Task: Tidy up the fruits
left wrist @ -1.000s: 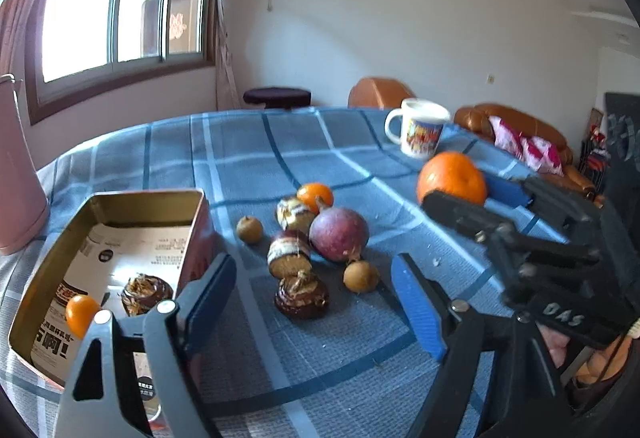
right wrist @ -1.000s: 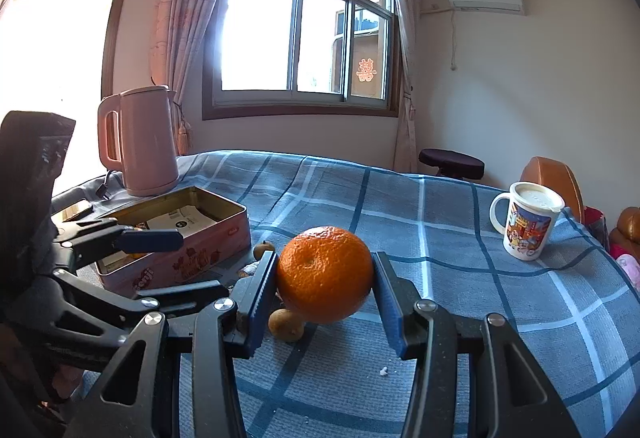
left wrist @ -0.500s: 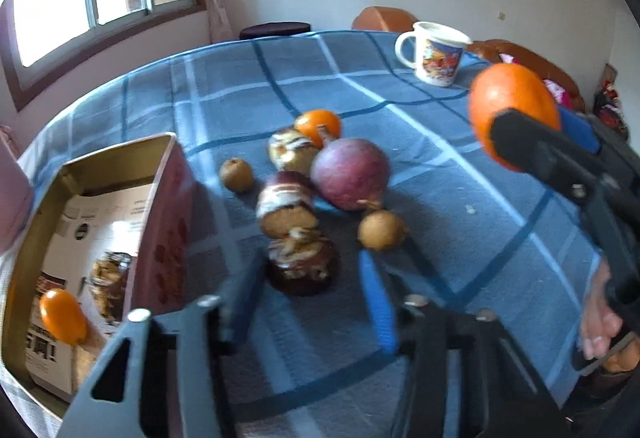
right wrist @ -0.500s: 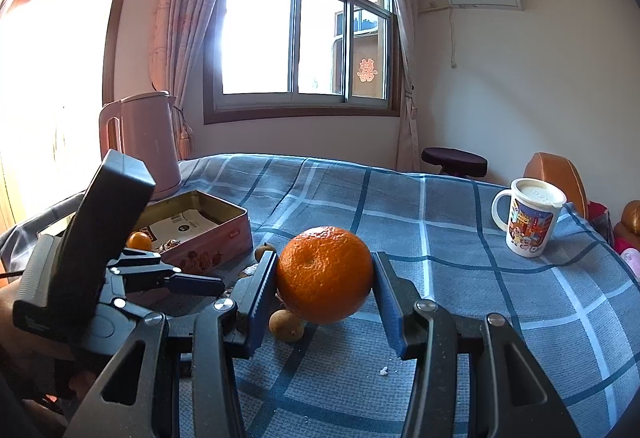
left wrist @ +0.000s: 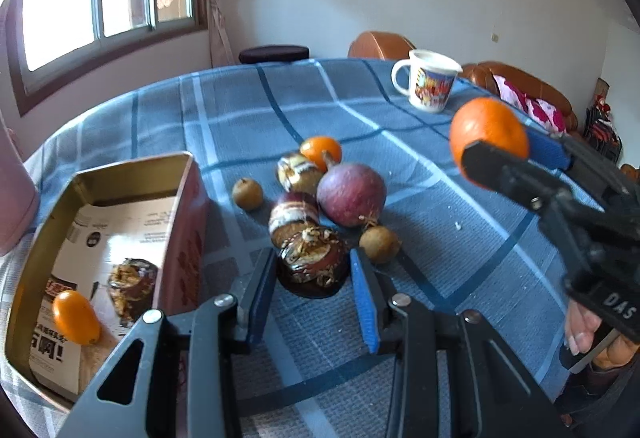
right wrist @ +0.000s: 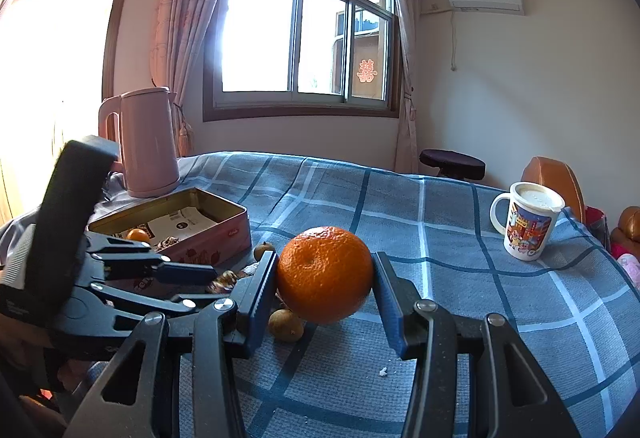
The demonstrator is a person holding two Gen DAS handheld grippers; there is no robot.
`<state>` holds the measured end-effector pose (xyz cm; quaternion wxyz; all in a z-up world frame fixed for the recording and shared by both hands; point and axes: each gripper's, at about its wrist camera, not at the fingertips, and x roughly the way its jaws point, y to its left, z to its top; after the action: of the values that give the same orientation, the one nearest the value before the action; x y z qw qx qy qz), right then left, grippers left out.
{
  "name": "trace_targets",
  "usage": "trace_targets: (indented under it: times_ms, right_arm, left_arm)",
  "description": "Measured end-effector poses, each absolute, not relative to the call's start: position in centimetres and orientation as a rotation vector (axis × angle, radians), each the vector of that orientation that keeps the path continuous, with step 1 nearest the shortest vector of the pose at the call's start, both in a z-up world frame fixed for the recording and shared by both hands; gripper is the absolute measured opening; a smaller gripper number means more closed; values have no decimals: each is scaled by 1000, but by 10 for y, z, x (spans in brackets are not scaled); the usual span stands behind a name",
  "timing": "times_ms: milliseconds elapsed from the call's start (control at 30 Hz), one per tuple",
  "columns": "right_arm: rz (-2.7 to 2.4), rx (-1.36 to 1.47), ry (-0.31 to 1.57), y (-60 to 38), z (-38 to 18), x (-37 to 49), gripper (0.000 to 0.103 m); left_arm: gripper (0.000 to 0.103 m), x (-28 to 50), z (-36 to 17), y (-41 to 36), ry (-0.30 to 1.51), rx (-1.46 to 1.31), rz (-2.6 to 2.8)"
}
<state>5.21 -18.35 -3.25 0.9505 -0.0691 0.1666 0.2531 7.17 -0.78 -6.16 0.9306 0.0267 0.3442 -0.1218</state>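
Through the left wrist camera I see my left gripper [left wrist: 314, 278] pointing down at the blue checked tablecloth [left wrist: 420, 174], its blue pads closed against the two sides of a dark brown mangosteen [left wrist: 310, 266]. That fruit sits on the cloth with its dried calyx facing up and towards me; it is round, so I read no long axis. Just behind it lies a second mangosteen [left wrist: 294, 216], then a purple passion fruit [left wrist: 352, 194], a third, paler mangosteen [left wrist: 296, 170] and a small orange fruit [left wrist: 321, 151]. One longan [left wrist: 379, 243] lies just right of my right pad, another [left wrist: 248, 193] further left. The open tin box [left wrist: 188, 206] stands at my left; inside lie a kumquat [left wrist: 75, 317], its long axis running from upper left to lower right, and one more mangosteen [left wrist: 130, 284], blurred. A printed mug [left wrist: 428, 86] stands at the far right of the table.

From the right wrist camera, my right gripper [right wrist: 325, 278] pinches a big orange [right wrist: 325, 274] between its pads, lifted clear of the cloth, the stem dimple turned up and towards the lens. A longan [right wrist: 285, 324] lies on the cloth below its left side. The left gripper [right wrist: 188, 274] reaches in from the left, in front of the tin box [right wrist: 224, 234], with a pink kettle [right wrist: 148, 142] behind.
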Motion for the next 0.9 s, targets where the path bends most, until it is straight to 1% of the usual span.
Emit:
trace_targets:
  times_ms: [333,667,900]
  right_arm:
    - [556,-169,320,-158,-22,53,49]
    - [631,-200,278,-114,3,56,49]
    - [696,-197,289,-80,6,61,49]
  left_arm:
    - [39,52,-29,24,537,5,-152]
    - [39,43,-13,80,465,-61,-32]
    - [39,41,-14,121,458,-104,40]
